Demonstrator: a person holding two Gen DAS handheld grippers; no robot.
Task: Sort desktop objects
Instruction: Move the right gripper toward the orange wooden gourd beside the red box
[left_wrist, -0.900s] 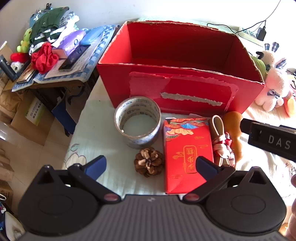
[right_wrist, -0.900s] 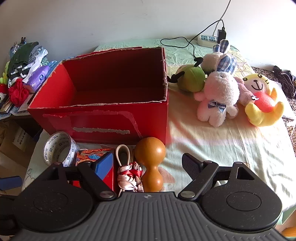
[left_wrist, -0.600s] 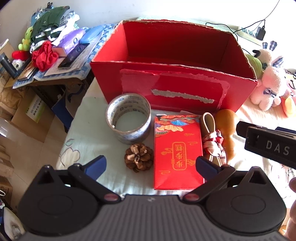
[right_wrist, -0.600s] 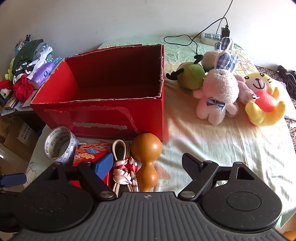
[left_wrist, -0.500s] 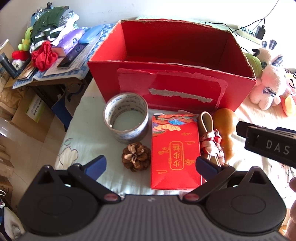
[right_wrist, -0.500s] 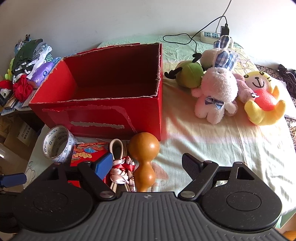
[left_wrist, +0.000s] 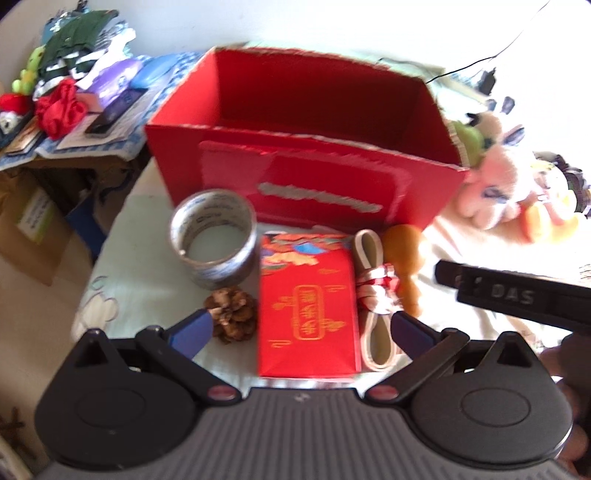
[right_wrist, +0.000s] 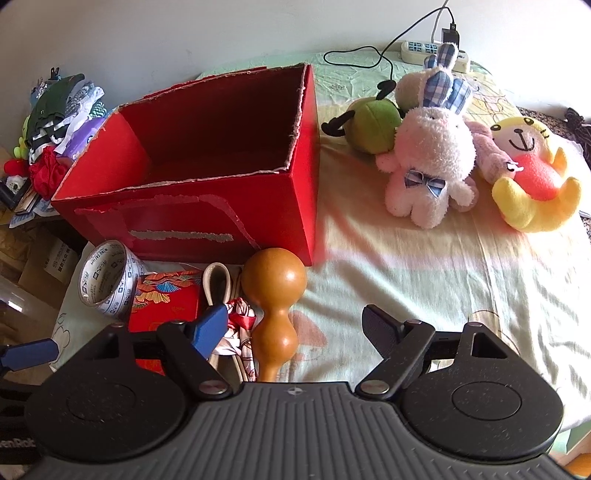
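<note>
An open red cardboard box (left_wrist: 221, 166) (right_wrist: 221, 218) stands on the cloth-covered table. In front of it lie a tape roll (left_wrist: 212, 240) (right_wrist: 107, 277), a pine cone (left_wrist: 232, 315), a red packet with gold print (left_wrist: 308, 306) (right_wrist: 166, 299), a tied ribbon bundle (left_wrist: 375, 291) (right_wrist: 236, 321) and a brown gourd (left_wrist: 404, 258) (right_wrist: 275, 295). My left gripper (left_wrist: 301, 326) hovers open over the near end of the red packet, holding nothing. My right gripper (right_wrist: 295, 325) is open just right of the gourd's narrow end, not touching it.
Plush toys sit to the right of the box: a pink rabbit (right_wrist: 428, 166), a yellow one (right_wrist: 532, 177) and a green one (right_wrist: 373, 125). A power strip (right_wrist: 424, 50) with cables lies at the back. A cluttered side stand (left_wrist: 74, 103) is on the left.
The left gripper has shifted right and drawn back a little, so the packet now sits between its fingers; its view is blurred. The right gripper has drifted slightly right. Both stay open.
</note>
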